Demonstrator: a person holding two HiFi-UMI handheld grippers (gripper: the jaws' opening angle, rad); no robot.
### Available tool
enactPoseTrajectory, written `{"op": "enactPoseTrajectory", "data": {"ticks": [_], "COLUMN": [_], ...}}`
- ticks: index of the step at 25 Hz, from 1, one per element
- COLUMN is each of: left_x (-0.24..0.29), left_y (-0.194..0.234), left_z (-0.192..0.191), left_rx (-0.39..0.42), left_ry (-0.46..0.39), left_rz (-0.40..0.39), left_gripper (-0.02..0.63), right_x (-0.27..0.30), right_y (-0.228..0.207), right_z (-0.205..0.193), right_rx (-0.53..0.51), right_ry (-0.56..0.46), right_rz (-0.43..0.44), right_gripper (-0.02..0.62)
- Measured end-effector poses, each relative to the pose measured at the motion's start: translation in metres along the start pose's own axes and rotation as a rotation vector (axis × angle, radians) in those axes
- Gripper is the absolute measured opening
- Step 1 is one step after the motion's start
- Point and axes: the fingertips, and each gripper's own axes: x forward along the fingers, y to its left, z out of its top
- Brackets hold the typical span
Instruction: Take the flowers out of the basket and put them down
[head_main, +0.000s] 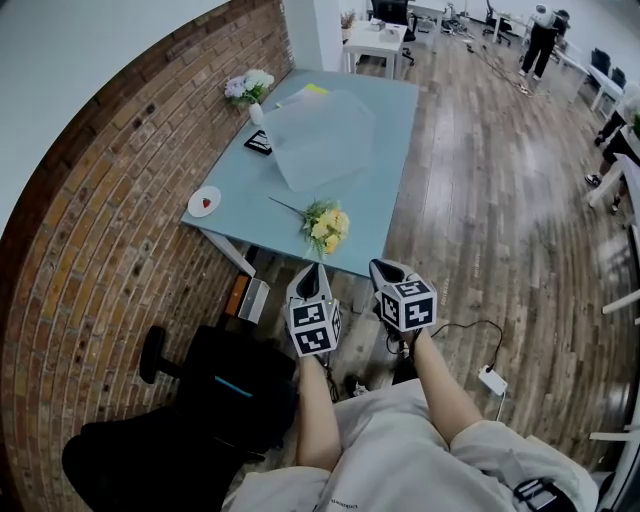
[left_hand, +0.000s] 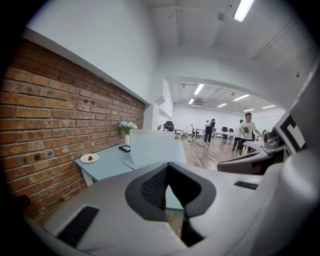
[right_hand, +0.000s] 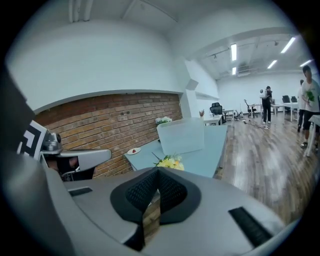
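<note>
A bunch of yellow flowers (head_main: 325, 227) (right_hand: 170, 162) lies on the pale blue table (head_main: 390, 120), near its front edge. Behind it stands the translucent white basket (head_main: 320, 135) (left_hand: 152, 146) (right_hand: 181, 135); I cannot tell what is in it. Both grippers are held close to the person's body, short of the table's near edge and apart from the flowers. My left gripper (head_main: 308, 270) (left_hand: 166, 189) is shut with nothing in it. My right gripper (head_main: 382, 268) (right_hand: 157, 192) is shut and empty too. In the left gripper view the gripper body hides the flowers.
A small vase of pale flowers (head_main: 250, 88) stands at the table's far left corner by the brick wall. A flat black object (head_main: 258, 142) and a white plate (head_main: 204, 201) with a red piece lie along the left side. A black chair (head_main: 200, 400) stands at the lower left. People (head_main: 540, 35) stand far off.
</note>
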Motion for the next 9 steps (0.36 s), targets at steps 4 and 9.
{"op": "enactPoseTrajectory", "data": {"ticks": [4, 9], "left_x": [0.001, 0.005], "left_y": [0.004, 0.011], "left_z": [0.001, -0.003], "left_rx": [0.005, 0.005], "left_ry": [0.003, 0.023], "left_rz": [0.004, 0.001], "left_gripper": [0.023, 0.025], "right_x": [0.0, 0.004], "right_y": [0.001, 0.005], "right_z": [0.004, 0.007], "right_rx": [-0.005, -0.041], "right_ry": [-0.008, -0.01], "right_rz": [0.0, 0.0], "right_gripper": [0.014, 0.014]}}
